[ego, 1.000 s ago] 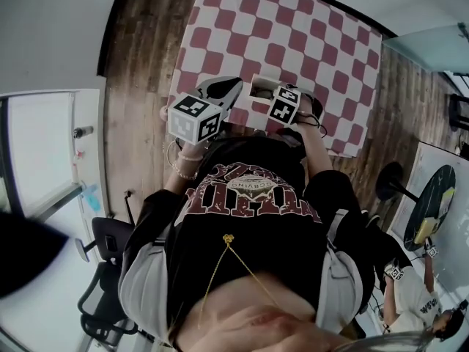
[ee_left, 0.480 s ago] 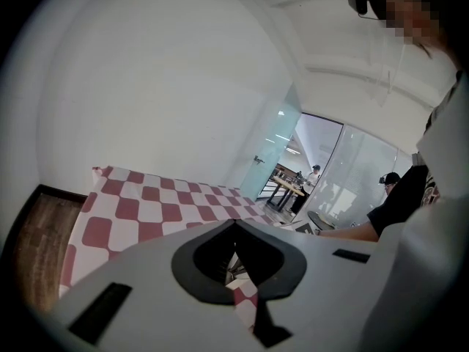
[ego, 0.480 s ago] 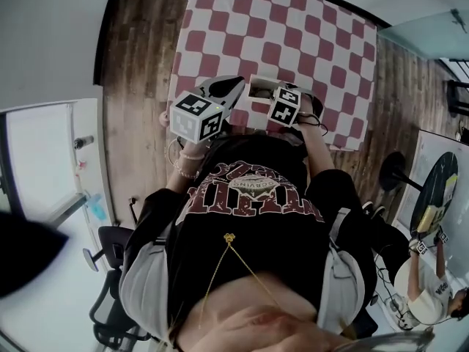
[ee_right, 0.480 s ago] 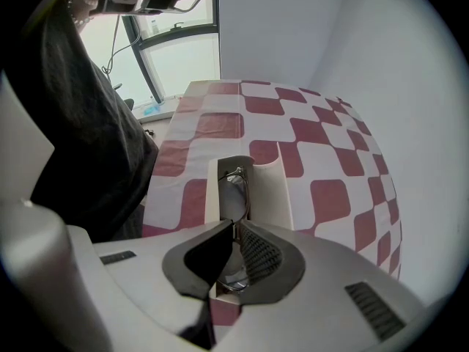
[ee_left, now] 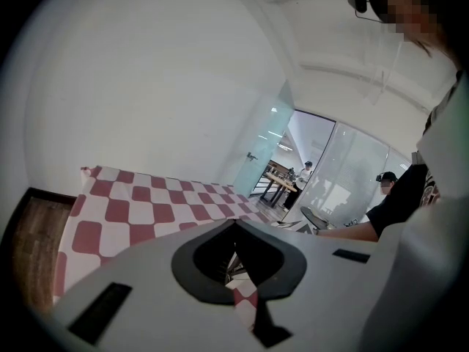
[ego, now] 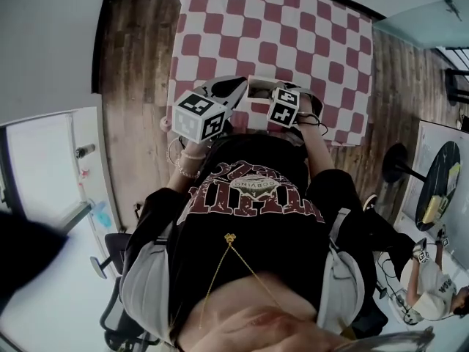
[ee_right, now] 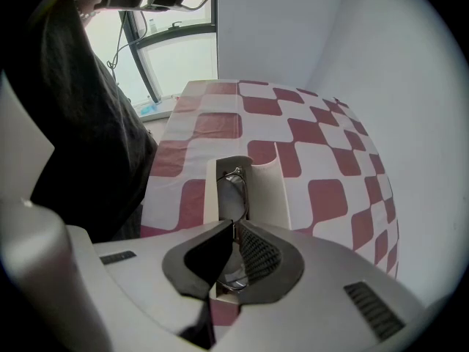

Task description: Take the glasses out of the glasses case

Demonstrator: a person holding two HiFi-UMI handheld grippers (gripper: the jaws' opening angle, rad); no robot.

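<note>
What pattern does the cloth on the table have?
The cloth has a check pattern of dark red and white squares. The head view shows it best.

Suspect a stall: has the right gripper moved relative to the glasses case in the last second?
No. In the head view the right gripper keeps its spot at the glasses case, fingers shut on the glasses; only the camera drifted.

Soft, even daylight here, no hard shadows on the checked tablecloth [ego: 293, 28]. The window [ee_right: 179, 57] in the right gripper view blows out white, and a small glint sits on the glasses [ee_right: 234, 189]. All 3 views bow hard at the rims, corners dropping to black. Up close the left gripper [ee_left: 234, 227] reads soft; the glass partition [ee_left: 344, 182] behind it is hazy and pale.
</note>
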